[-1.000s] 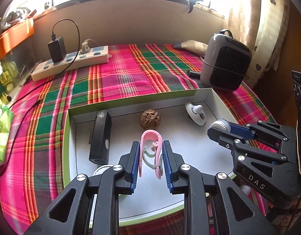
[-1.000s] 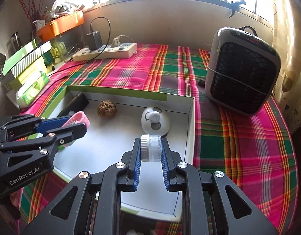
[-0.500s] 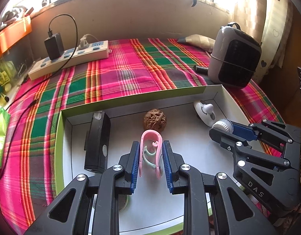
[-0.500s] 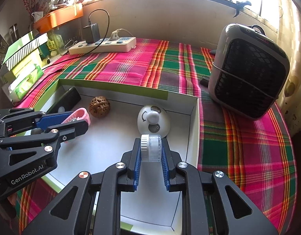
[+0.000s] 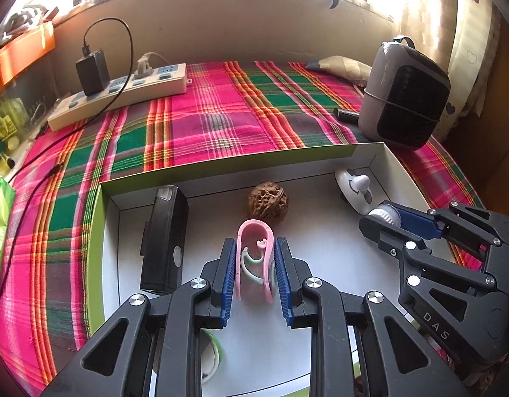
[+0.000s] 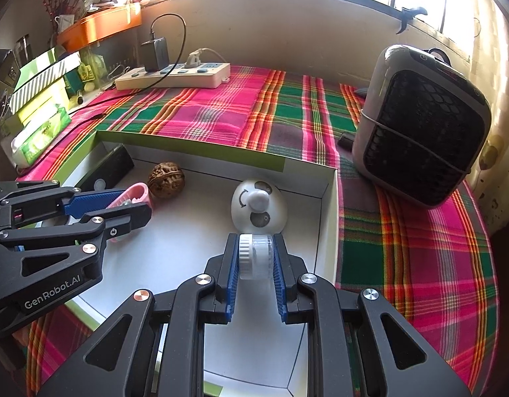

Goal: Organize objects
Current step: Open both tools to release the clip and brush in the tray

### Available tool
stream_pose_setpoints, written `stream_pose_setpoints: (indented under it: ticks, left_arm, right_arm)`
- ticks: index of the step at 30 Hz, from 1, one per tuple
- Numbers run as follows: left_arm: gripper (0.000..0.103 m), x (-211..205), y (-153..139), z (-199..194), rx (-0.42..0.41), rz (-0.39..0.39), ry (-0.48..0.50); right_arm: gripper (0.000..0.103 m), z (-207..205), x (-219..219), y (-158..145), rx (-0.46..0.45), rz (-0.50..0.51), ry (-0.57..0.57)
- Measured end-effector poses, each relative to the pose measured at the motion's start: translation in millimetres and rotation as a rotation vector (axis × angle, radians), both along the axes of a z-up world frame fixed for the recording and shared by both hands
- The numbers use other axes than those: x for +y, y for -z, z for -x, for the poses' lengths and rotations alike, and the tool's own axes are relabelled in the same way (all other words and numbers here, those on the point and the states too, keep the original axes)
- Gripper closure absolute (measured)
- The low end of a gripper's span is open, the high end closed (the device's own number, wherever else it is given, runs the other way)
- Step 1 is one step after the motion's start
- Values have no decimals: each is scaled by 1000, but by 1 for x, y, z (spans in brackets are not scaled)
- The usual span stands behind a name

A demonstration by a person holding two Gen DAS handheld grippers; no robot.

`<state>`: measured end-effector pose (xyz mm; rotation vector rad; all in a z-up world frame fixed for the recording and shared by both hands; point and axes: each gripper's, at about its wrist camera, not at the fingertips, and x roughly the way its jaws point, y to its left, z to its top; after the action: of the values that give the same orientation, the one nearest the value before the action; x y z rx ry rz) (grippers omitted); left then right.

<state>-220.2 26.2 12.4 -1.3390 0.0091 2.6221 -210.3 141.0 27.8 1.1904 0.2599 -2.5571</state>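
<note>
Left claw (image 5: pixel 254 273) grips pink clip (image 5: pixel 254 251), right claw (image 6: pixel 254 266) grips small jar (image 6: pixel 256 256), contents unclear; green-rimmed obj (image 5: pixel 214 352) half hidden.

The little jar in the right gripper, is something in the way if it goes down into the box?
Partly. The little jar, clamped in the right gripper, hangs over bare box floor, but the white egg-shaped thing lies just beyond it. Putting the jar down nearer looks clear.

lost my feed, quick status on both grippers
Left gripper shut on pink clip. Right gripper shut on small jar. Both over white box; nothing blocking.
</note>
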Motion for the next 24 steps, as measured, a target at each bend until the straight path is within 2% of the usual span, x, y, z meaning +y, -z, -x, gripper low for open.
stream_pose_setpoints:
  ticks: [13, 19, 24]
  left_arm:
    - [81, 0, 0, -1, -4, 4, -4]
    - [74, 0, 0, -1, -4, 4, -8]
    - [71, -2, -1, -2, -1, -4, -11]
  right_arm:
    - [83, -2, -1, 0, 8, -5, 9]
    - [83, -2, 0, 0, 8, -7, 7]
    - [75, -2, -2, 0, 6, -4, 1]
